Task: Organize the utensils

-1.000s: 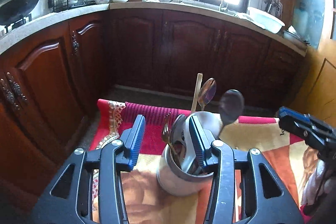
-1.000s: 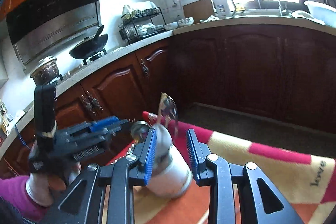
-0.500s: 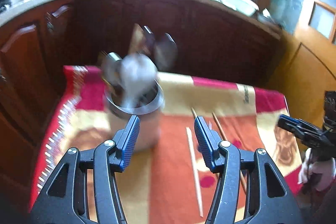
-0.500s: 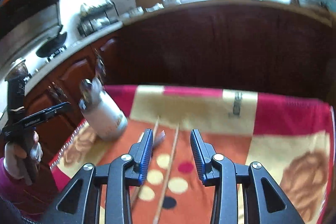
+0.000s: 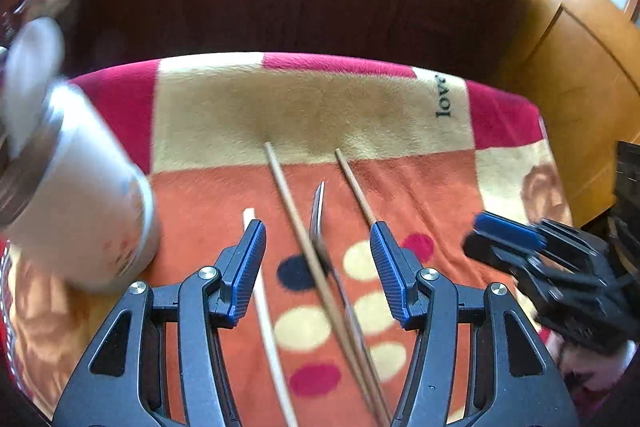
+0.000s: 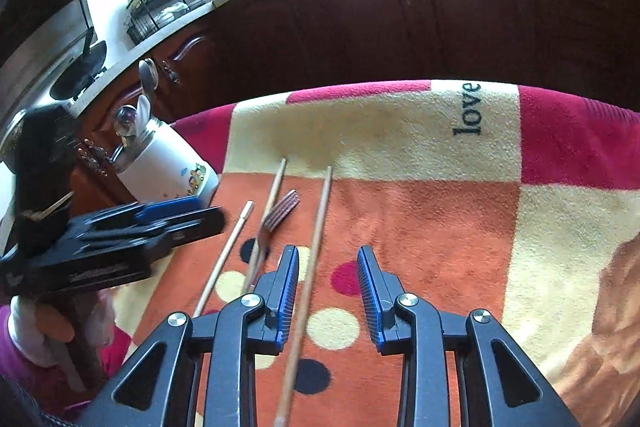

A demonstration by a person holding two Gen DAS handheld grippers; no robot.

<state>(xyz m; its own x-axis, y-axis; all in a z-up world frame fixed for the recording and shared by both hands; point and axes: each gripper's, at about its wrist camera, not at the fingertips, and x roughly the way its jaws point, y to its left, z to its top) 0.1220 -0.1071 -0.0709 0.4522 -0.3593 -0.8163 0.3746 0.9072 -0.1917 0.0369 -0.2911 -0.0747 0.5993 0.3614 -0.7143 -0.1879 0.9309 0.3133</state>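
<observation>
Since a second ago we swung both grippers off the holder toward the loose pieces.

Left wrist: left gripper (image 5: 318, 269) wide open, empty, straddling a wooden chopstick (image 5: 296, 211) and steel fork (image 5: 318, 215); white utensil holder (image 5: 80, 203) at left, already holding spoons.

Right wrist: right gripper (image 6: 328, 293) open, empty over another chopstick (image 6: 316, 239) on the fuzzy blanket (image 6: 400, 131). Three chopsticks and the fork remain.

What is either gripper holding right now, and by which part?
Nothing is held. The left gripper and right gripper are both open above the chopsticks and fork lying on the blanket.
</observation>
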